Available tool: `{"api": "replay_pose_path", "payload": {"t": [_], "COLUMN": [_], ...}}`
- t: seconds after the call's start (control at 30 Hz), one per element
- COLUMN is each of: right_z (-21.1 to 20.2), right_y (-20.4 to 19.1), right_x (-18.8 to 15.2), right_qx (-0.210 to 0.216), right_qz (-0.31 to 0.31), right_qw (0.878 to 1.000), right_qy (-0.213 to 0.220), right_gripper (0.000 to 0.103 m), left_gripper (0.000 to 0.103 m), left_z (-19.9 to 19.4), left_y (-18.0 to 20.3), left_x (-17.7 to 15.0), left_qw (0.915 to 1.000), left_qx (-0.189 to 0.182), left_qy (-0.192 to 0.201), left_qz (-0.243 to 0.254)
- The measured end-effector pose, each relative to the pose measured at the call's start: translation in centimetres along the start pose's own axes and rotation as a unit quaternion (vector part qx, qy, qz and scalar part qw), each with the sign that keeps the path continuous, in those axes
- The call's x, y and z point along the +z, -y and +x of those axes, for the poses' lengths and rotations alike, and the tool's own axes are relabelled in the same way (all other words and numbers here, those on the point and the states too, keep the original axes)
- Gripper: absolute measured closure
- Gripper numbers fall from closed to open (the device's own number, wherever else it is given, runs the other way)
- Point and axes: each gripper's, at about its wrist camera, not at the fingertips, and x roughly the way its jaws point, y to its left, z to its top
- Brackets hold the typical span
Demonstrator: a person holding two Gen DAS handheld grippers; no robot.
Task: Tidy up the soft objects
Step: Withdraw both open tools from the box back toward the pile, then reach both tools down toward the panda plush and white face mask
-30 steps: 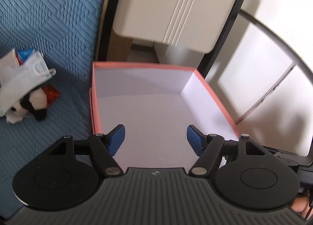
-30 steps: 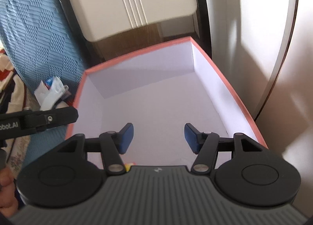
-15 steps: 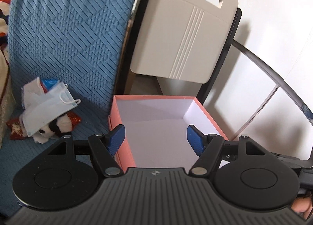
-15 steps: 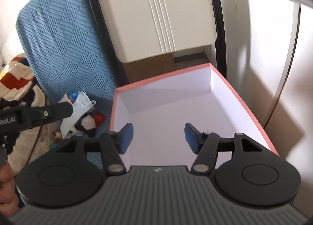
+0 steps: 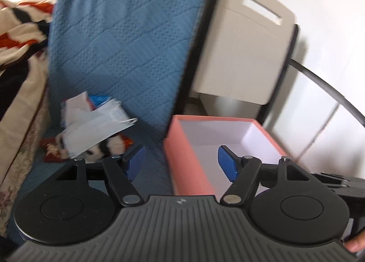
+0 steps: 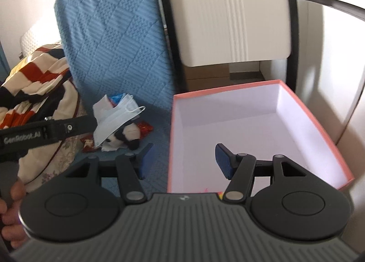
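Both grippers are spread wide and carry nothing: the left gripper (image 5: 180, 161) and right gripper (image 6: 183, 159) each straddle the near wall of the pink box (image 6: 319, 123), likely the bin. The face mask (image 6: 118, 120) and plush toy (image 6: 127, 136) lie heaped just left on the blue cover (image 5: 127, 40), awaiting pickup.

Mask (image 6: 115, 119) atop plush (image 6: 126, 136) (on cushion (image 6: 109, 40)), left of box (image 6: 251, 129).
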Motion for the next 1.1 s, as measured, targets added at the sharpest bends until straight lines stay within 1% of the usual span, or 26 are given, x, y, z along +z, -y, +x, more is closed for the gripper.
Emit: {"api": "replay_pose_path", "payload": {"t": [0.2,0.3,0.37,0.43,0.47,0.57,0.67,0.83,1.03,1.1], "right_z": [1.9,2.9,3.4,4.3,4.7,5.4,6.1,7.0,7.8,8.2], "right_y": [-2.2,-3.4,-4.3,-5.2,-5.7,-7.1,-7.8,-9.2,-10.2,-10.3], "right_x": [-1.6,-2.1,-2.6,-3.1,-3.2,-3.7,-4.3,-5.4,-5.9,-6.0], "right_qx": [0.019,0.028,0.036,0.041,0.042,0.044,0.049,0.048,0.046,0.045], "right_qz": [0.007,0.007,-0.001,-0.012,-0.017,-0.039,-0.038,-0.051,-0.058,-0.058], "right_qw": [1.000,0.999,0.999,0.999,0.999,0.998,0.998,0.997,0.997,0.997], "right_qy": [-0.011,-0.014,-0.008,-0.019,-0.025,-0.022,-0.025,-0.022,-0.020,-0.023], "right_gripper": [0.042,0.042,0.042,0.042,0.042,0.042,0.042,0.042,0.042,0.042], "left_gripper": [0.028,0.028,0.028,0.028,0.028,0.028,0.028,0.028,0.028,0.028], "left_z": [-0.3,-0.4,-0.6,-0.5,-0.4,-0.2,0.1,0.3,1.3,1.8], "left_y": [-4.0,-5.5,-6.0,-6.5,-6.9,-8.0,-8.9,-10.4,-11.6,-11.9], "left_x": [-0.8,-1.1,-1.5,-2.0,-2.2,-2.8,-3.2,-3.8,-5.1,-5.4], "left_qw": [0.9997,0.9995,0.9996,0.9992,0.9992,0.9993,0.9989,0.9987,0.9983,0.9980], "left_qx": [0.022,0.028,0.029,0.038,0.038,0.038,0.047,0.050,0.057,0.061], "left_qy": [0.007,0.001,0.005,0.001,0.000,0.000,-0.001,0.003,-0.002,-0.009], "left_qz": [-0.007,-0.012,-0.001,0.010,0.010,0.003,0.005,-0.002,0.010,0.014]}}
